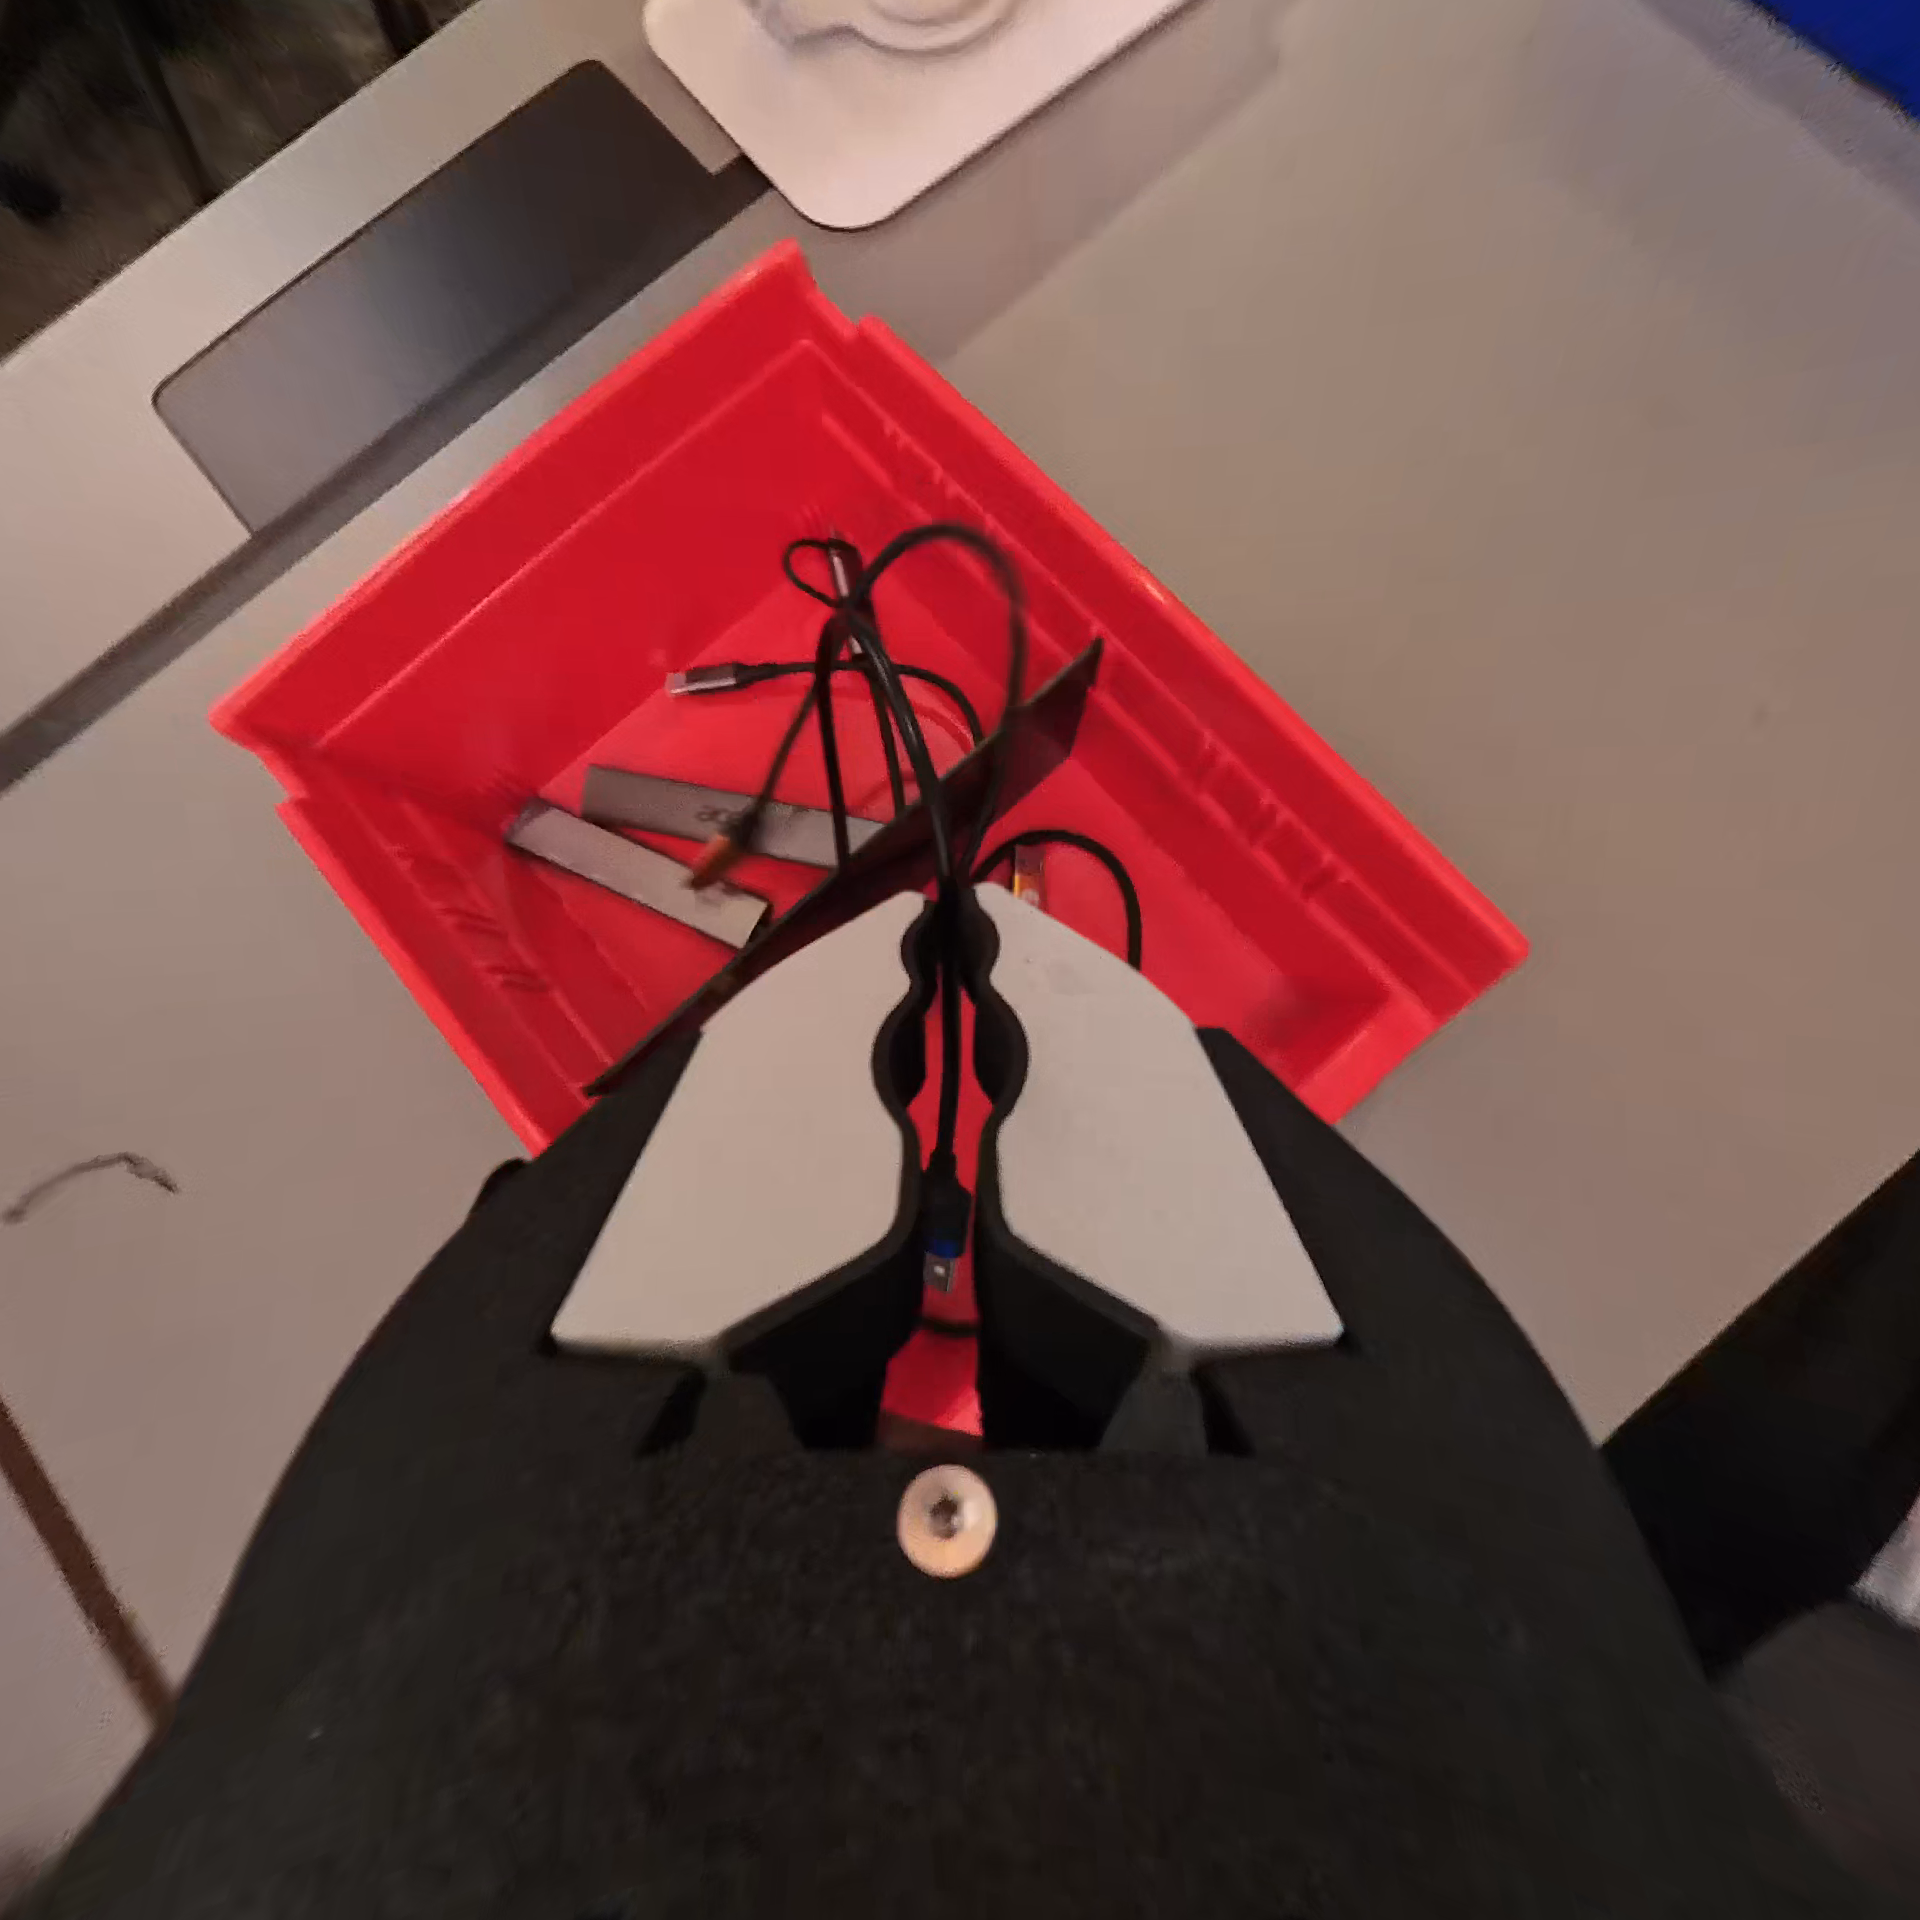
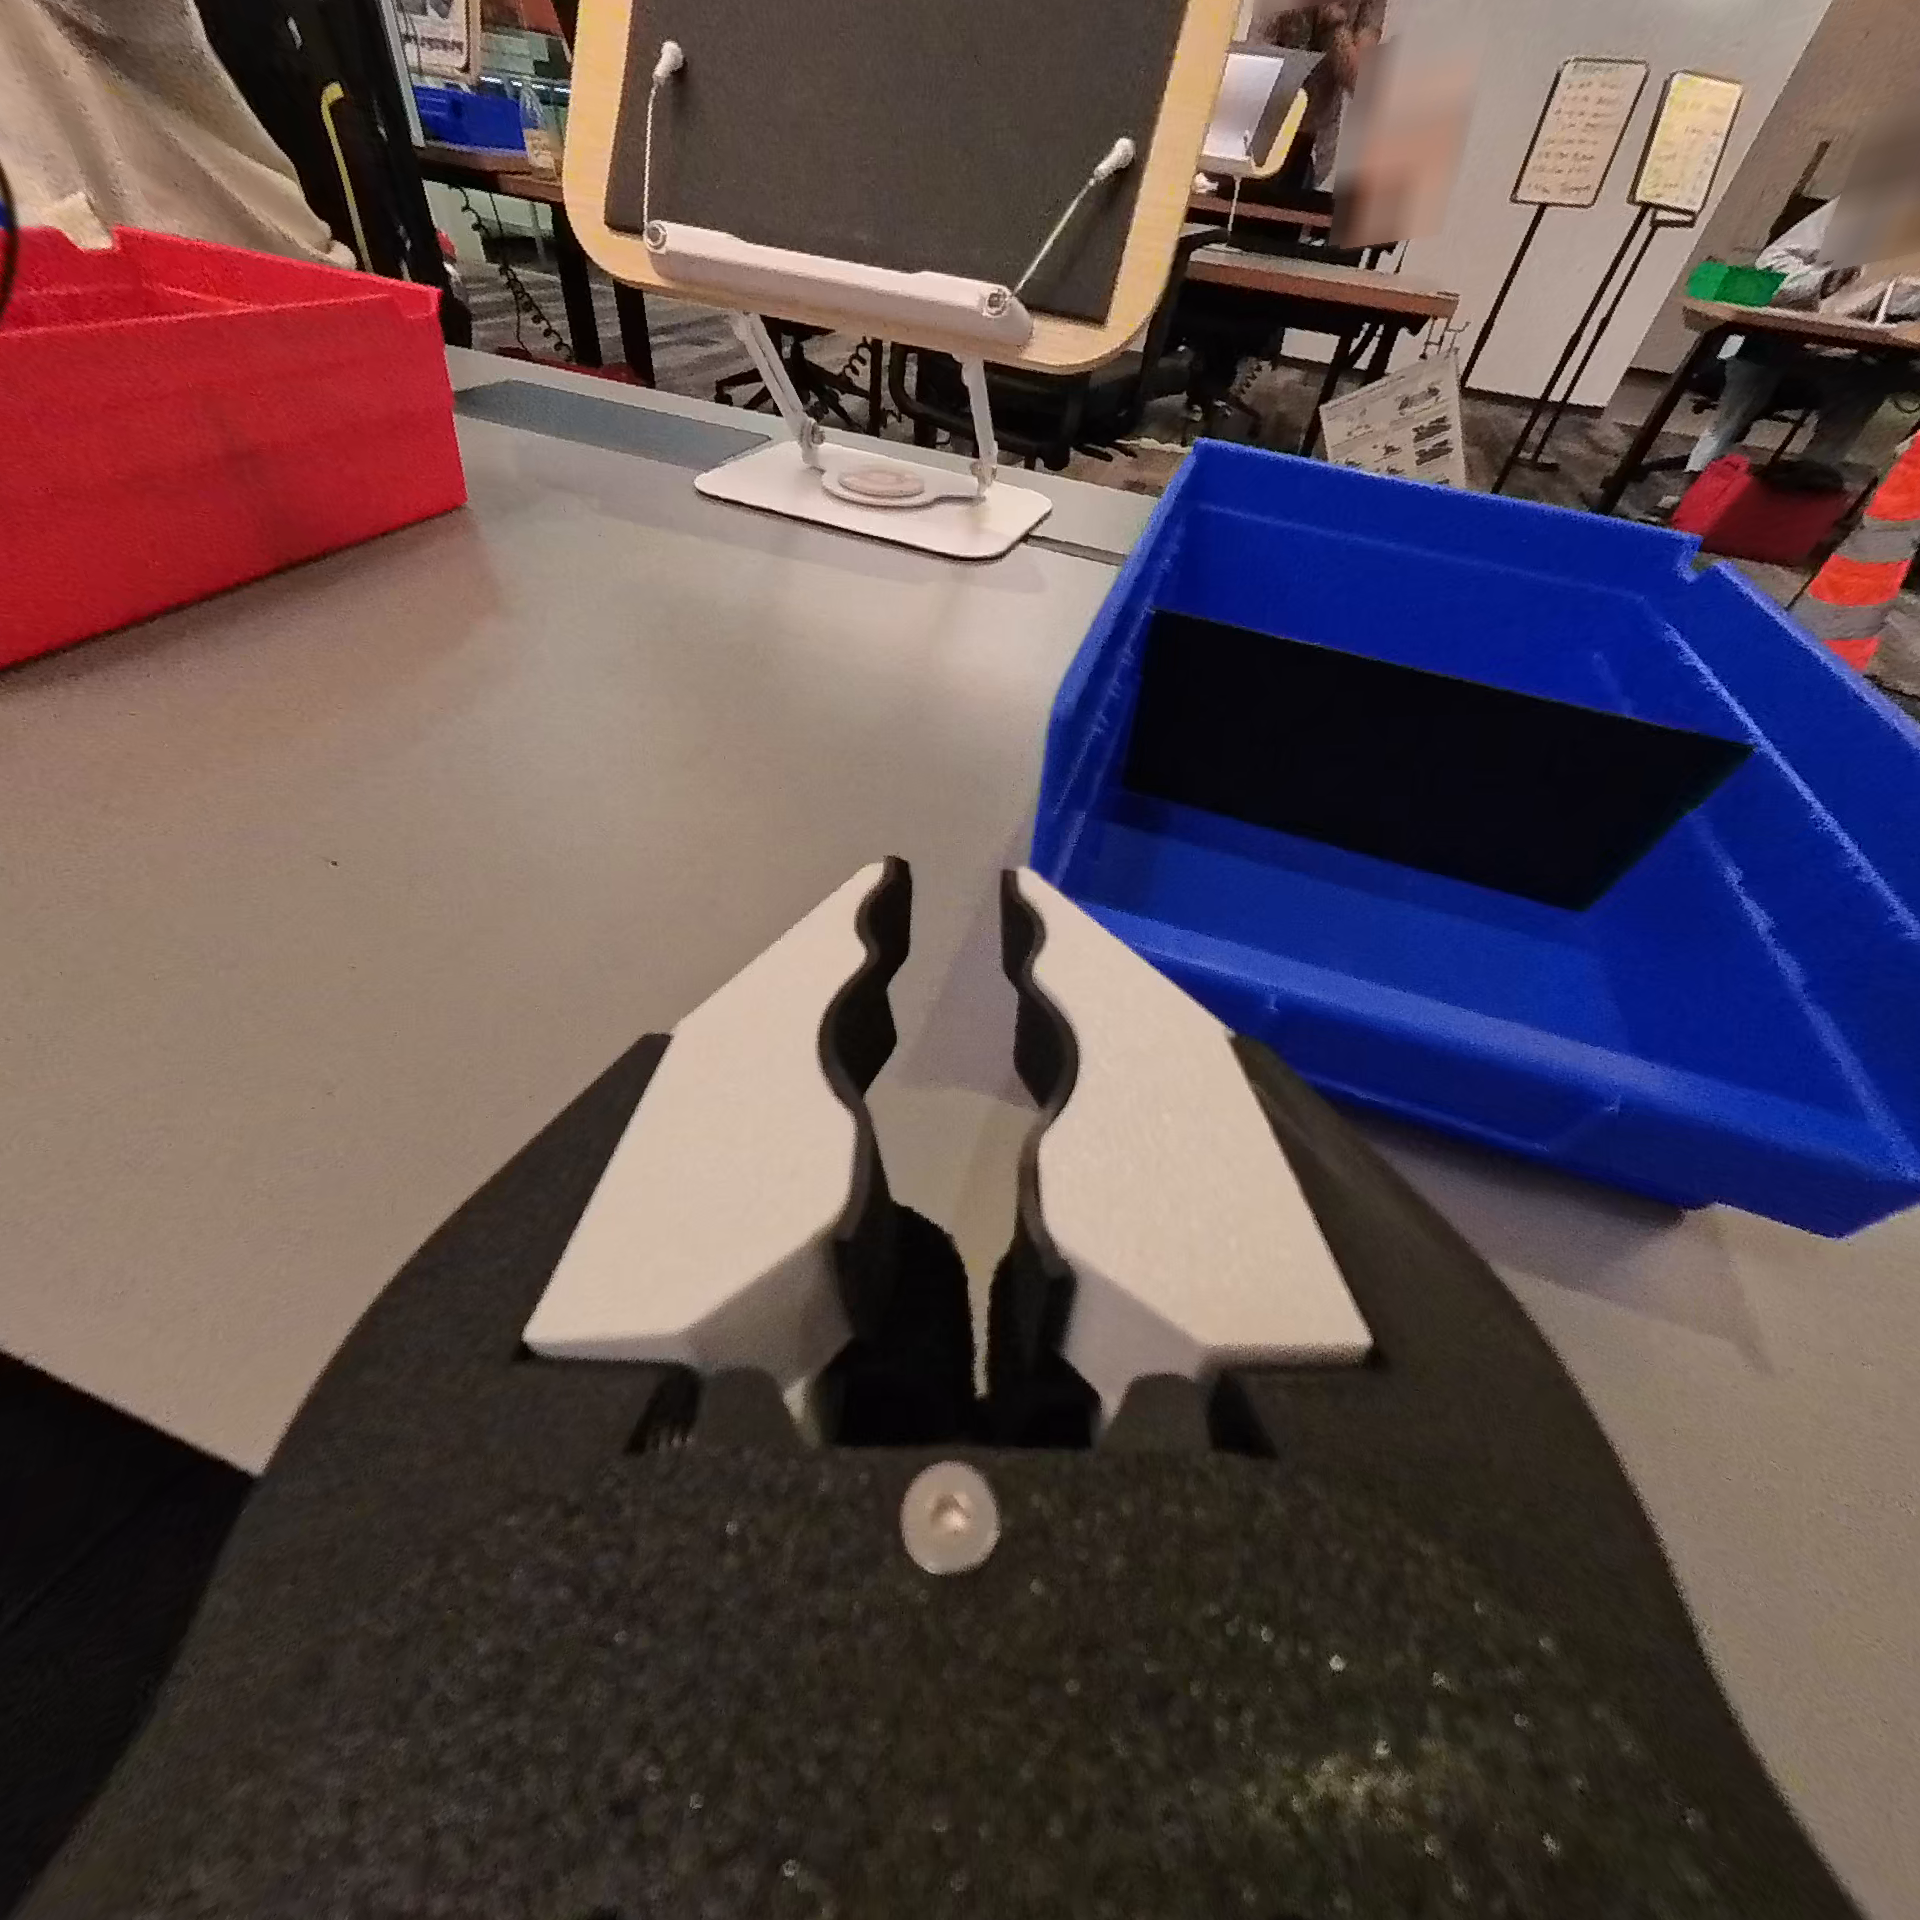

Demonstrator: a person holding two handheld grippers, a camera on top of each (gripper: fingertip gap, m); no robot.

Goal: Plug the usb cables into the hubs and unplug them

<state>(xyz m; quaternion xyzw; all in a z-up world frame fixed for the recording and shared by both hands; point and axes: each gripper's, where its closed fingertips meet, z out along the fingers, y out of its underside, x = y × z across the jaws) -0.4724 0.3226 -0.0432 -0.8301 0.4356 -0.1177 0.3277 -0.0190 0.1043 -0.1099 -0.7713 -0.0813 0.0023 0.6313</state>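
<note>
**Cable lifted over red bin; nothing plugged in yet**

Left gripper [image 1: 951, 909] had its jaws pressed together on a black cable [image 1: 940, 810]; the cord ran down the channel between the fingers, and its plug with a blue collar [image 1: 940, 1231] sat back toward the jaw roots, metal end pointing at the camera; the rest of the cable looped out ahead of the tips and hung over the red bin [image 1: 1299, 790] directly beyond them.

In that bin, ahead and left of the jaws: two flat grey hubs [image 1: 634, 857], lying side by side on the floor; a second cable with a silver plug [image 1: 707, 681] farther ahead; an orange-tipped plug [image 1: 717, 857] across the hubs; a black divider [image 1: 1049, 707] leaning askew; another black cord [image 1: 1112, 883] just right of the tips.

Right gripper [image 2: 956, 878] held nothing; jaws spread a little, grey table [image 2: 520, 831] visible through the gap; blue bin [image 2: 1455, 1039] just right of the tips, showing only a black divider; tablet stand [image 2: 873, 499] well ahead.

Judgement: early stage; one cable picked up, no plug seated in either hub as far as could be seen; plugging and unplugging all remained.

Writing: a faint mark on one hub, blurred; signboards far behind the right jaws carried text, too small to make out; no brand identified.
</note>
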